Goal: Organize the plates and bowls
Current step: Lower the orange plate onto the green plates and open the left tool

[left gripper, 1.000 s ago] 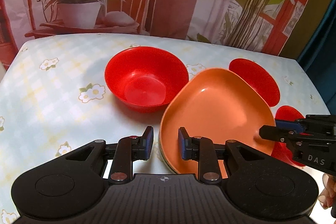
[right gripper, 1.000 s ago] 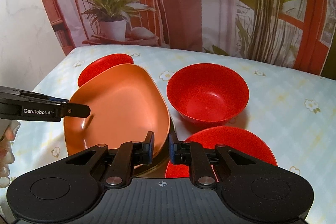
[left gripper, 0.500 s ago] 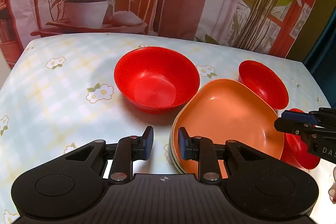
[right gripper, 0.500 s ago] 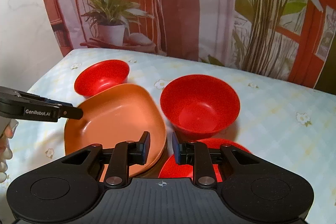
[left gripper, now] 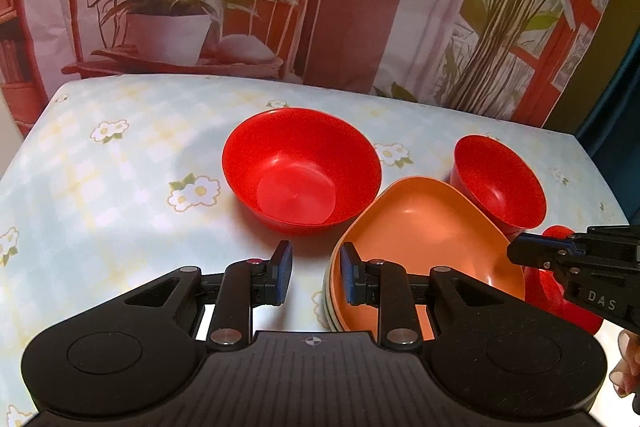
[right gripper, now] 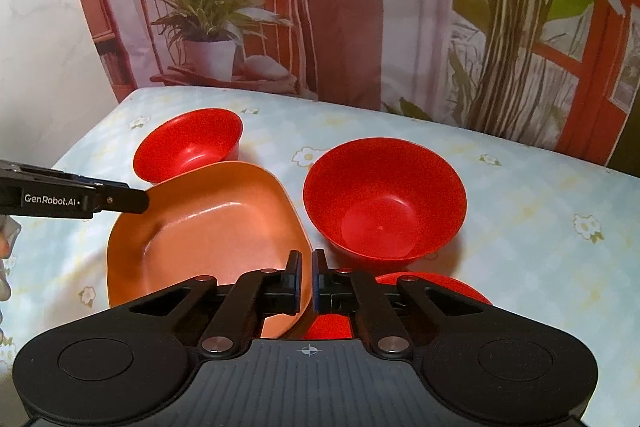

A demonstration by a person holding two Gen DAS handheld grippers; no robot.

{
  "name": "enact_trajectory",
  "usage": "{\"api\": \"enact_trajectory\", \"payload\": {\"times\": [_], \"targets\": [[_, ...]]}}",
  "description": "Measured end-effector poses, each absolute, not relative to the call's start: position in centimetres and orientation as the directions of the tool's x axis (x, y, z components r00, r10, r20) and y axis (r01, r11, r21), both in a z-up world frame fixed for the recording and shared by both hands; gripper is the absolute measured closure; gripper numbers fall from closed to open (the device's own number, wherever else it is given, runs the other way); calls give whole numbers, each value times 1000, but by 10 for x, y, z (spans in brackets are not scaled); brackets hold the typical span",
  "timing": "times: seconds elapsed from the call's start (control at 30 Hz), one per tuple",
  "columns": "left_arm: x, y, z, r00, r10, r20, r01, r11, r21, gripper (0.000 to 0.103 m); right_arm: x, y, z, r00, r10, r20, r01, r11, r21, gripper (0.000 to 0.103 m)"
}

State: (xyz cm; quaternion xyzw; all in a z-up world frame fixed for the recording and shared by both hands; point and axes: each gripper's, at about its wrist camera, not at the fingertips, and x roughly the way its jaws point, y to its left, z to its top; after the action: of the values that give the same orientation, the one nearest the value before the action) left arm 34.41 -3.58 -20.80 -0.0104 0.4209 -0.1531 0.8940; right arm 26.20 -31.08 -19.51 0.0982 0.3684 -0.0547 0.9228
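Observation:
An orange plate [left gripper: 424,239] tops a short stack of plates on the table; it also shows in the right wrist view [right gripper: 208,235]. A big red bowl [left gripper: 300,171] [right gripper: 384,199] stands beside it, and a small red bowl [left gripper: 498,183] [right gripper: 190,147] behind it. A red plate [right gripper: 436,287] [left gripper: 568,291] lies near the right gripper. My left gripper [left gripper: 314,277] is open, its right finger over the orange plate's rim. My right gripper [right gripper: 306,281] has a narrow gap and holds nothing, at the orange plate's near edge.
The table has a pale blue floral cloth [left gripper: 120,187]. A printed backdrop with a chair and plants [left gripper: 180,7] hangs behind the far edge. A white wall [right gripper: 40,67] stands at the left in the right wrist view.
The orange plate came down from its tilt to lie flat on the stack. Both grippers drew back and rose a little; the small red bowl shows more fully.

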Motion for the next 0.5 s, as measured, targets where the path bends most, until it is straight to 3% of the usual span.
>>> {"api": "enact_trajectory", "payload": {"times": [0.3, 0.5], "targets": [[344, -32, -211, 596, -292, -748, 261, 951, -163, 73, 263, -311, -195, 711, -33, -703, 183, 973, 139, 98], [338, -33, -200, 616, -304, -727, 285, 946, -155, 73, 262, -307, -186, 727, -30, -686, 172, 975, 139, 93]]}}
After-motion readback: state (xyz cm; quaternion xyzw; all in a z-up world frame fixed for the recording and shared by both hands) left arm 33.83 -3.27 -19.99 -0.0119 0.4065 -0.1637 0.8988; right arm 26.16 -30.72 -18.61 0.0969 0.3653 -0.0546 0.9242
